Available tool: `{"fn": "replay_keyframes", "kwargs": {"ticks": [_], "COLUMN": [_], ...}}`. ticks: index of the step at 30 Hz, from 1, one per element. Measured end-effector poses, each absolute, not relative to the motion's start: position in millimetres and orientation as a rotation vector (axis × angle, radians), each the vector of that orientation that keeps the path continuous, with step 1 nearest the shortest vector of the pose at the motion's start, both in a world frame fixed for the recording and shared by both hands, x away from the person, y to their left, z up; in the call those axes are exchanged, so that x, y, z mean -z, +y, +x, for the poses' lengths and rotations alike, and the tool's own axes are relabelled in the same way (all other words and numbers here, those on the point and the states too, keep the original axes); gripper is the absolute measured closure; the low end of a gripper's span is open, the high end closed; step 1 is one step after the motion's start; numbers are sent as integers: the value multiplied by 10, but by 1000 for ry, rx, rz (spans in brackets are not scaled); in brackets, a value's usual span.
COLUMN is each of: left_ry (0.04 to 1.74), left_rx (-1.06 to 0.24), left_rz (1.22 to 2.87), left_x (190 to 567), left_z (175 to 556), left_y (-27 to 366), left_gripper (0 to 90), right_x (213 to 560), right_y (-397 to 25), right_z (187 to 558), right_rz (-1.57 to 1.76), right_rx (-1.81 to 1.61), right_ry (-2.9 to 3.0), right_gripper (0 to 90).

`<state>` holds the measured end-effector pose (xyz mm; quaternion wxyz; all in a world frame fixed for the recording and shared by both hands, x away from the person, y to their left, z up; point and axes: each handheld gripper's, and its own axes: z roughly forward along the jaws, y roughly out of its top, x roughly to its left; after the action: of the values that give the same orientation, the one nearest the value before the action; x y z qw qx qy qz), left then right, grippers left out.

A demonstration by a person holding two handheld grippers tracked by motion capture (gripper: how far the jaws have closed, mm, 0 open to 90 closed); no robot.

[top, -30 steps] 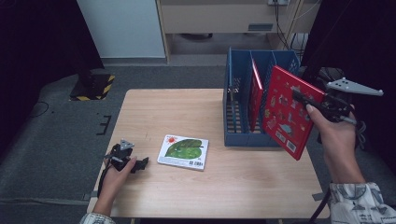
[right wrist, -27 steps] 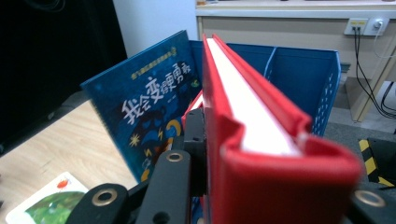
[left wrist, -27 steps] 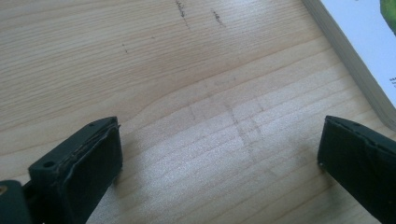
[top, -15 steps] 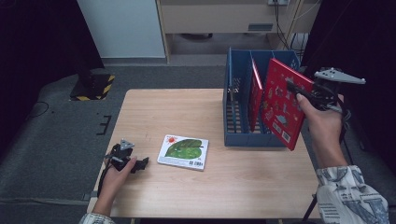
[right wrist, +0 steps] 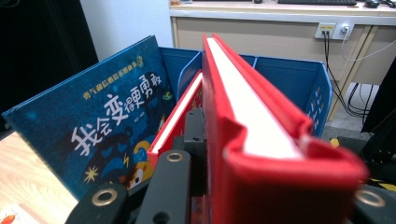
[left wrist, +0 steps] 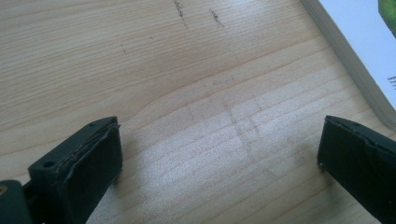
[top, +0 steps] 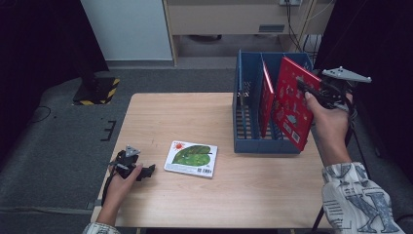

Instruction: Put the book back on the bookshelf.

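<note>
Item: red book (top: 291,103) — hardcover, held upright and tilted at the right front corner of the blue rack (top: 243,117), its lower edge hanging outside the rack's right wall, near the front. The right hand-held gripper (top: 311,92) is clamped on the book's upper edge; in the right gripper view the jaws pinch the cover and pages (right wrist: 252,121) near the spine end. Handling, as a judgement: stiff boards, moderate weight, glossy cover likely slippery, so a grip close to the spine should keep it from swinging or fanning open. The right hand (top: 328,119) is raised beside the rack, forearm rising from the desk's (top: 195,112) near edge, wrist bent so the gripper points left toward the rack. Inside the rack: a second red book (top: 265,100) standing in a middle slot, and a blue book (right wrist: 93,126) leaning left of it. Lying flat on the desk, left of the rack and well apart from it — a green-leaf book (top: 191,158). Further left, the left hand-held gripper (top: 146,170) rests low on the desk, jaws spread wide and empty.
</note>
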<state>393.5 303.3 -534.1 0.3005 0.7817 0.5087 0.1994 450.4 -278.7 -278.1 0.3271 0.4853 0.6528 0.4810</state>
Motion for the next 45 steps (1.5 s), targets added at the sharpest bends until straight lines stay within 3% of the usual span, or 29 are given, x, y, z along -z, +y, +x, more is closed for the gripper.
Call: {"fn": "replay_keyframes", "kwargs": {"ticks": [45], "left_ry": [1344], "left_rx": [-532], "left_rz": [2064], "left_x": [5349], "left_z": [3941], "left_y": [3022], "left_gripper": [0], "right_x": [2901], "right_y": [-2516], "right_z": [5097], "right_rz": [1355], "right_rx": [-1226], "right_ry": [1614], "right_gripper": [792]}}
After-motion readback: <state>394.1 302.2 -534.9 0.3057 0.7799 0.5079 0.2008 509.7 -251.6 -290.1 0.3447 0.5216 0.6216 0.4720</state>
